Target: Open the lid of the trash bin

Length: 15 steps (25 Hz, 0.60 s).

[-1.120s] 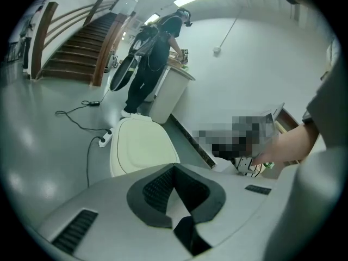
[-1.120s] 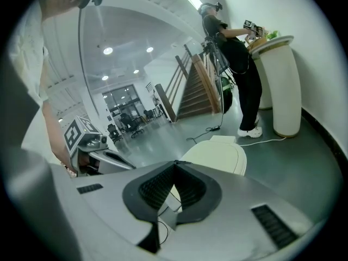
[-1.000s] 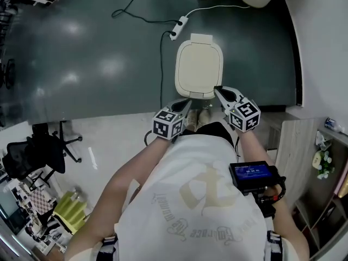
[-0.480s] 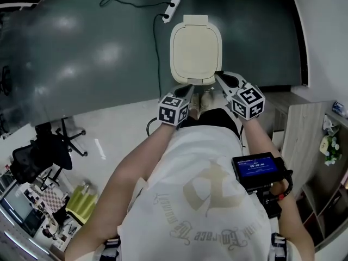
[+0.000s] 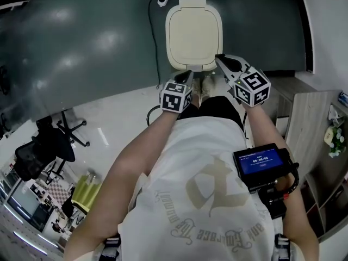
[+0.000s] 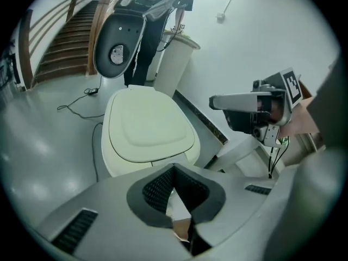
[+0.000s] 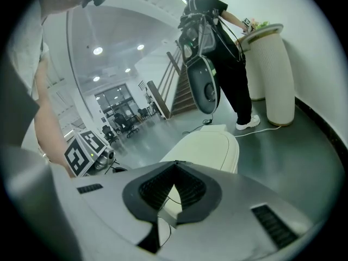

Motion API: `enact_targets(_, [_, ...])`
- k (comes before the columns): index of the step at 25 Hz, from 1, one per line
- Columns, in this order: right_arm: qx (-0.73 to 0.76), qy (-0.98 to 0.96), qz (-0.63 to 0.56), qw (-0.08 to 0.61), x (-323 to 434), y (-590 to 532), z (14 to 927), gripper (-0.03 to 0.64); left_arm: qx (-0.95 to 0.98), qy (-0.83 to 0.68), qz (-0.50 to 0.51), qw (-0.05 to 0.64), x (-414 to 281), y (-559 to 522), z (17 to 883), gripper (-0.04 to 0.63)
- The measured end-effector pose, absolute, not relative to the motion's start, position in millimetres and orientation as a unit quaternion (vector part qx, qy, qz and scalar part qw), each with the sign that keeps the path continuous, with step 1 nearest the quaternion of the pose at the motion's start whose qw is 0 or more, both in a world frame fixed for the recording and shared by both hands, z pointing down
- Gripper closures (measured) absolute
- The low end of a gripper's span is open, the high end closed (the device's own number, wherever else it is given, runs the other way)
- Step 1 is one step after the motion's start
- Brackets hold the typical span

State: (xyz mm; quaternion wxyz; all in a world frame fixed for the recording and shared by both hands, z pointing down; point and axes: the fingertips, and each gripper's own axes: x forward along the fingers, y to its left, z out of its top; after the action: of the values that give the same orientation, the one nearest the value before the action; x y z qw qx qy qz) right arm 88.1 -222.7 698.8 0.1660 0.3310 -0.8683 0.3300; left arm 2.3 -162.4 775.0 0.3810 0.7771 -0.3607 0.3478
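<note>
Before bin lid [image 5: 194,32], left tongs [image 5: 188,74], right tongs [image 5: 218,58], both closed

Both arms reach forward, grippers side by side.
Left gripper [image 5: 186,76] and right gripper [image 5: 220,60] point ahead, each with jaws closed together, holding nothing.

Open floor [image 5: 81,48] lies wide to the left of the trash bin [image 5: 194,31]; a cable [image 5: 150,37] runs close along that side; right, a wall [image 5: 326,15] and cabinet [image 5: 307,118] narrow the passage.
</note>
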Motion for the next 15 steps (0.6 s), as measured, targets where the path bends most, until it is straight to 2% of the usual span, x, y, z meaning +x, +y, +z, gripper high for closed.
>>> enact_targets(15, [0.339,-0.859,0.342,0.173,96.3,-213.9,710.9,0.612,0.760,-0.375,0.368,0.382,1.1,-167.8,790.5,0.580])
